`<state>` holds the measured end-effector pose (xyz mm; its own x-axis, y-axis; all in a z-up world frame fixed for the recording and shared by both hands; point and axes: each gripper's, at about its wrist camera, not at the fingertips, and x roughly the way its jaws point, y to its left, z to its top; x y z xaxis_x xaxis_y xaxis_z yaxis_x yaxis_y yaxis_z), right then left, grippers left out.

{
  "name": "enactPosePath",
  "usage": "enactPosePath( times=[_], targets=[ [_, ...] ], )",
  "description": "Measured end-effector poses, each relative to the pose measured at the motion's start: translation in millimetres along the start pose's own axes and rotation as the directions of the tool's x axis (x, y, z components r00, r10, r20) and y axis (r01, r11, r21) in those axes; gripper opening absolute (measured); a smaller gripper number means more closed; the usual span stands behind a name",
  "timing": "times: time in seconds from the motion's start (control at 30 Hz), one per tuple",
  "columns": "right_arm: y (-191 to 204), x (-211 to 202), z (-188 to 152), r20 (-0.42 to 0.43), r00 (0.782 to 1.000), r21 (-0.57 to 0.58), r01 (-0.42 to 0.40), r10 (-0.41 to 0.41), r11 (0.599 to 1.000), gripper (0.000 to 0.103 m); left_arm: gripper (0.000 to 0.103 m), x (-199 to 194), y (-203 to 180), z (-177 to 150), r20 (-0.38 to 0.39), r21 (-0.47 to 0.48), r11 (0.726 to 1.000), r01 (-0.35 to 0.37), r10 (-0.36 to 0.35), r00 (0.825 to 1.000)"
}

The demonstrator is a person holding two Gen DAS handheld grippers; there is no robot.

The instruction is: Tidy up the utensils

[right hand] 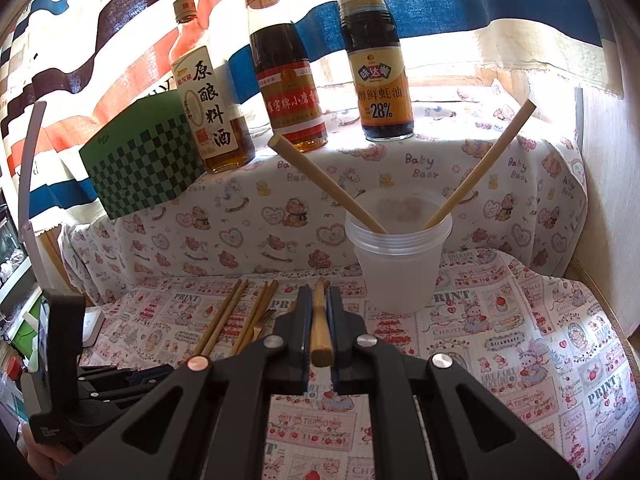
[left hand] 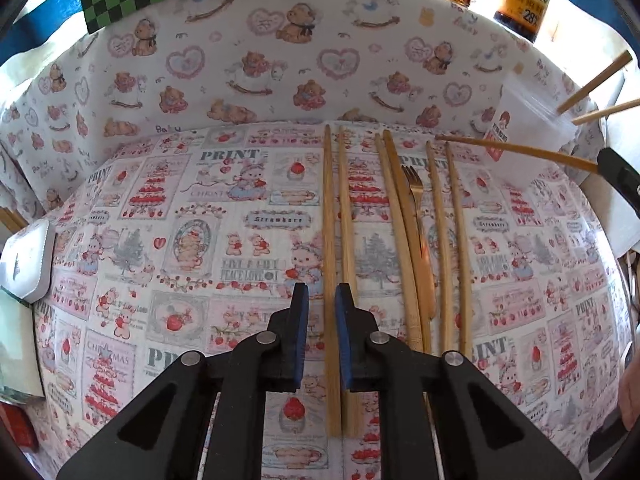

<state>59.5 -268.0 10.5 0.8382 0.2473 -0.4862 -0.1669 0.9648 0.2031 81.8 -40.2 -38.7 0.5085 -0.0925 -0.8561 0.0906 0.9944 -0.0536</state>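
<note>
The right gripper (right hand: 319, 320) clamps one chopstick (right hand: 320, 328) near its thick end. The left gripper (left hand: 322, 320) straddles another on the cloth (left hand: 200, 240), pads not touching. Light, stiff, smooth wood; the cup (right hand: 398, 268) is near.

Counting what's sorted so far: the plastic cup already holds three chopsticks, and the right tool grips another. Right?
Not quite: the plastic cup holds two chopsticks, not three, as the right wrist view shows. The right tool does grip another chopstick.

The right gripper (right hand: 319, 300) pinches a chopstick (right hand: 320, 332) near the plastic cup (right hand: 396, 276) holding two chopsticks.
</note>
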Motion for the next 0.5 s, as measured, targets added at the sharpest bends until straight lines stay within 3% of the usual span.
enactPosePath(
  times=[0.13, 0.23, 0.37, 0.4, 0.43, 0.5],
  targets=[
    [0.5, -0.4, -0.3, 0.0, 1.0, 0.001, -0.001, 0.001, 1.0, 0.006, 0.014, 5.8, -1.3, -0.3, -0.015, -0.004, 1.0, -0.003, 0.003, 1.0],
    [0.6, -0.6, -0.4, 0.001, 1.0, 0.0, -0.001, 0.001, 1.0, 0.006, 0.013, 8.7, -11.3, -2.8, -0.003, 0.049, 0.998, -0.032, 0.032, 0.999],
    [-0.1, -2.3, -1.3, 0.013, 1.0, 0.009, 0.008, -0.009, 1.0, 0.006, 0.018, 12.1, -13.4, -3.3, 0.023, 0.0, 1.0, 0.025, -0.025, 0.999],
    [-1.5, -4.6, -1.4, 0.029, 0.999, 0.023, 0.025, -0.026, 0.999, 0.006, 0.017, 12.4, -13.8, -3.3, 0.027, -0.002, 1.0, 0.019, -0.019, 0.999],
    [-2.9, -7.5, -1.4, 0.047, 0.998, 0.033, 0.047, -0.048, 0.998, 0.006, 0.007, 11.6, -14.0, -4.1, 0.031, 0.004, 1.0, 0.004, -0.004, 1.0],
    [-6.2, -14.7, 0.8, 0.083, 0.995, 0.047, 0.044, -0.048, 0.998, 0.006, 0.007, 4.7, -15.6, -4.4, 0.068, 0.011, 1.0, 0.003, -0.004, 0.998]
  ],
)
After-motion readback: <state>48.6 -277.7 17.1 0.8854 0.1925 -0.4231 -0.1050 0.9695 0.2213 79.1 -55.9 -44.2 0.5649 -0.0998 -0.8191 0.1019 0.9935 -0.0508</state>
